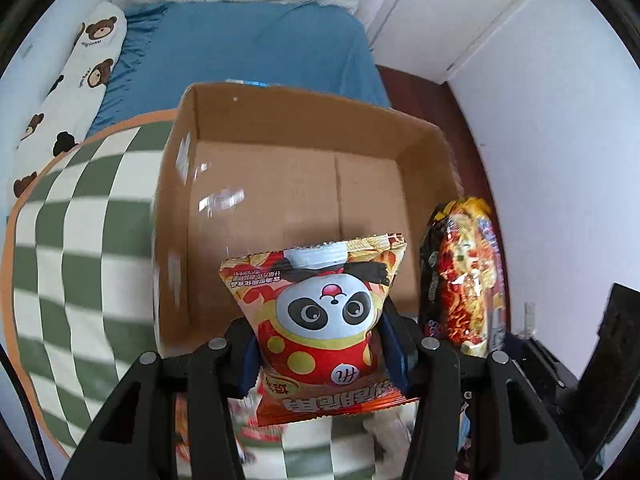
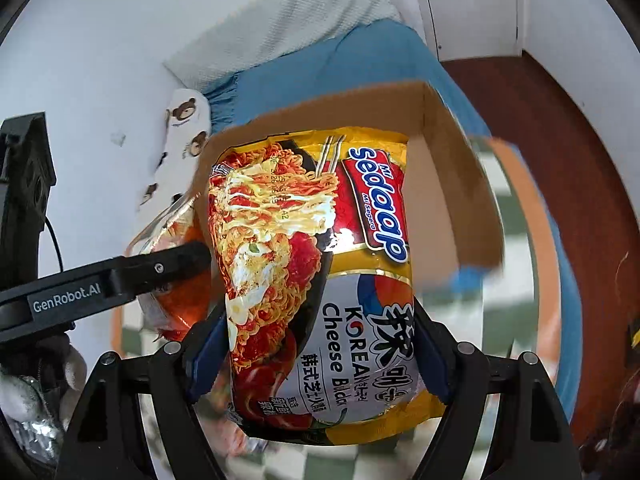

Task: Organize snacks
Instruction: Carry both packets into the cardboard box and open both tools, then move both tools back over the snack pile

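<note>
My left gripper (image 1: 320,344) is shut on a red and orange panda snack bag (image 1: 324,312), held over the near edge of an open cardboard box (image 1: 280,184) whose inside is bare. My right gripper (image 2: 316,356) is shut on a yellow Sedaap Korean cheese noodle packet (image 2: 316,272), held upright just right of the box (image 2: 452,184). That noodle packet (image 1: 464,276) shows at the right of the left wrist view. The left gripper's arm (image 2: 104,284) and its snack bag (image 2: 180,280) show at the left of the right wrist view.
The box stands on a green and white checked mat with an orange border (image 1: 80,240) on a bed with a blue sheet (image 1: 240,48). A bear-print pillow (image 1: 76,80) lies by the wall. More snack packets (image 1: 256,428) lie on the mat under the grippers. Dark floor (image 2: 560,160) lies right.
</note>
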Demonstrator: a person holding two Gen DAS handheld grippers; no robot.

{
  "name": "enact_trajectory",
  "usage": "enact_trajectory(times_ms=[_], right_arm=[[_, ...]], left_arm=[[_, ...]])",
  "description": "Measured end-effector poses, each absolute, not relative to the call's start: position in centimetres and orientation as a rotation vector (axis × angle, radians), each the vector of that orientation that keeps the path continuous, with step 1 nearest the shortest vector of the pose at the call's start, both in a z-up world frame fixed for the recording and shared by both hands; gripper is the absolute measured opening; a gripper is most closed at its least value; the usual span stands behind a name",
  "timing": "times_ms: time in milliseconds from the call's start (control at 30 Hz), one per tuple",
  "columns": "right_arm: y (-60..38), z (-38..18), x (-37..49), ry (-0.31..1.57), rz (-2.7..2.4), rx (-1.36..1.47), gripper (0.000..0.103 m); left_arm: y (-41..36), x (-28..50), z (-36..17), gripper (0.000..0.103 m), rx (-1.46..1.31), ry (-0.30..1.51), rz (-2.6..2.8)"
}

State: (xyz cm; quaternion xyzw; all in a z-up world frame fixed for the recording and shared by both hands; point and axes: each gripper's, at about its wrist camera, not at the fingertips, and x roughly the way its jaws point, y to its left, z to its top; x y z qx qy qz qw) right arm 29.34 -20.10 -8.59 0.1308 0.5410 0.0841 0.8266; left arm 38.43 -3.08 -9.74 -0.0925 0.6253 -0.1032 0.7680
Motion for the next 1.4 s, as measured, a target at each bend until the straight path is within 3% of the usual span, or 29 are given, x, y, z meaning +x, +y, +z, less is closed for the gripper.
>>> enact_trajectory(times_ms=[300,533,567,600,633,767,1400], right_arm=[[-19.8,-17.0,43.7,1.27,0.158,0.188,0.082],[-20.3,-23.3,48.8,1.365,0.15,0.179,0.084],[-20.2,-24.1,49.3,1.388,0.155,0.187,0.087],[-20.2,-24.5,49.6,1.399,0.16,0.189,0.097],[-20.3,-24.7,50.1,1.408,0.156,0.187,0.1],[-20.5,-24.6,50.9,1.404,0.157,0.173,0.1],[-21.6,-14.1,40.3,1.257,0.107,0.148,0.1]], left_arm=[[-3.4,50.2,-18.4,0.048,-0.185,1.483,-0.16],[-4.1,53.2,-22.4,0.051,-0.095,1.496,-0.108],[-4.2,53.2,-22.4,0.062,-0.094,1.492,-0.117],[-4.1,53.4,-22.9,0.078,-0.097,1.5,-0.122],[-4.0,53.6,-23.2,0.084,-0.1,1.505,-0.123],[-3.6,53.4,-23.1,0.091,-0.117,1.477,-0.123],[-3.3,43.5,-13.8,0.091,-0.082,1.233,-0.117]])
